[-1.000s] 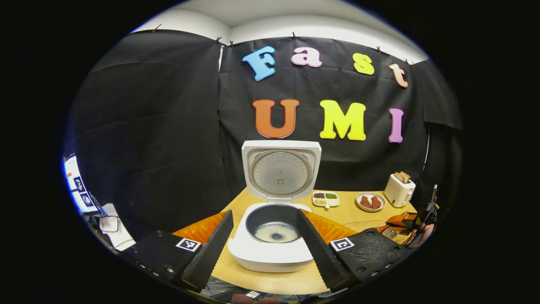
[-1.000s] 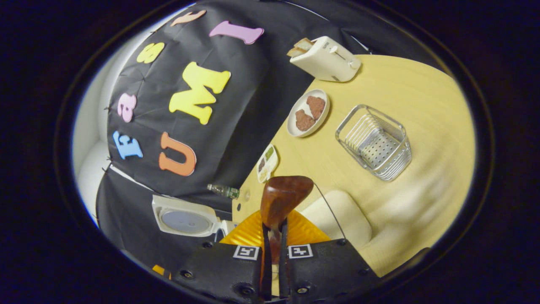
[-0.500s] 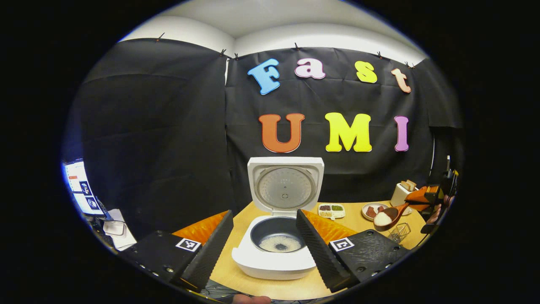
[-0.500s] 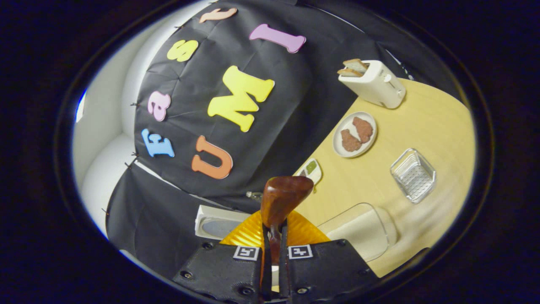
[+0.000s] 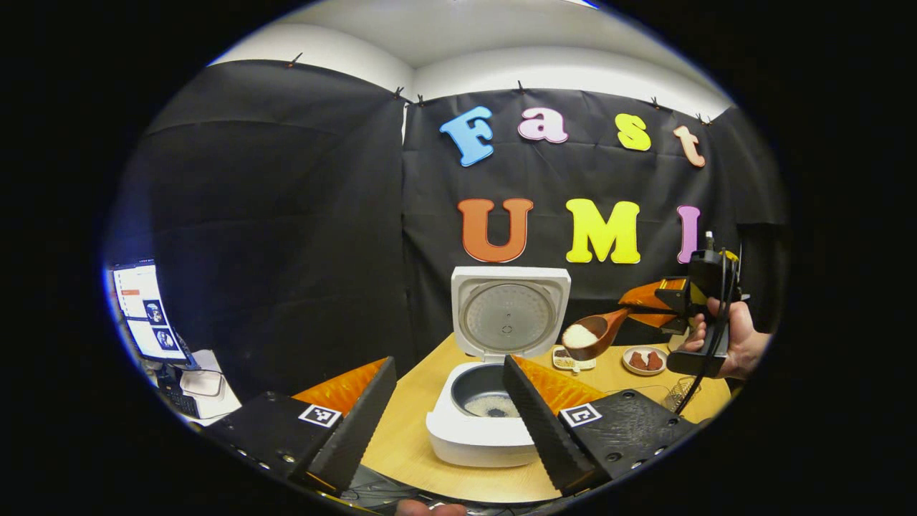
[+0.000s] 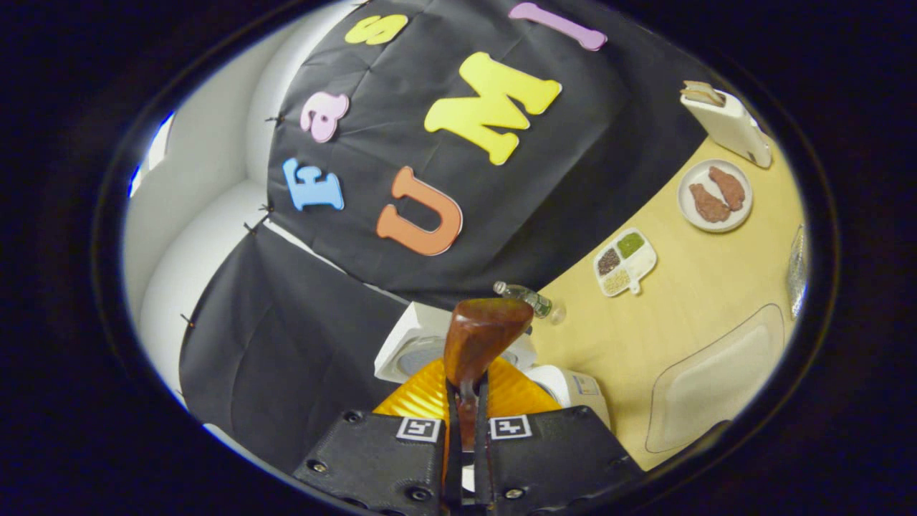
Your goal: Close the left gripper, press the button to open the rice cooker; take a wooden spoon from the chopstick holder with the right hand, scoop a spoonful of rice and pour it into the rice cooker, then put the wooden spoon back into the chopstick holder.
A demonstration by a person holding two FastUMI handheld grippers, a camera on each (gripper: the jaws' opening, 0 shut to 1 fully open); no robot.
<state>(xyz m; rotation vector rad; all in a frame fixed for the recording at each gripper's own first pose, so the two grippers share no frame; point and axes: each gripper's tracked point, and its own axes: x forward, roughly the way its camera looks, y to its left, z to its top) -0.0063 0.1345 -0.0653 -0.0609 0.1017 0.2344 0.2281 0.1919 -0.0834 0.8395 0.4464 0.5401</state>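
Observation:
The white rice cooker [image 5: 473,441] stands open on the wooden table [image 5: 408,437], lid [image 5: 510,315] upright, with a thin layer of rice [image 5: 491,407] in its dark pot. My left gripper [image 5: 450,362] is open, its fingers framing the cooker from the near side. My right gripper [image 5: 677,301], held by a hand [image 5: 741,344], is shut on the handle of the wooden spoon [image 5: 591,333]. The spoon's bowl carries white rice and hangs up and to the right of the pot. In the right gripper view the spoon [image 6: 480,337] rises from my right gripper [image 6: 466,423] and hides part of the cooker [image 6: 573,387].
A sectioned dish [image 6: 625,261], a plate with brown pieces [image 6: 714,195] and a toaster [image 6: 727,122] line the table's back. A bottle [image 6: 526,297] lies behind the cooker. A clear rice container [image 6: 716,380] and a wire basket [image 6: 795,269] sit to the right. A monitor [image 5: 147,312] stands far left.
My right gripper has lifted the rice-filled spoon and carried it left towards the open cooker. The left gripper has pulled back a little, still open.

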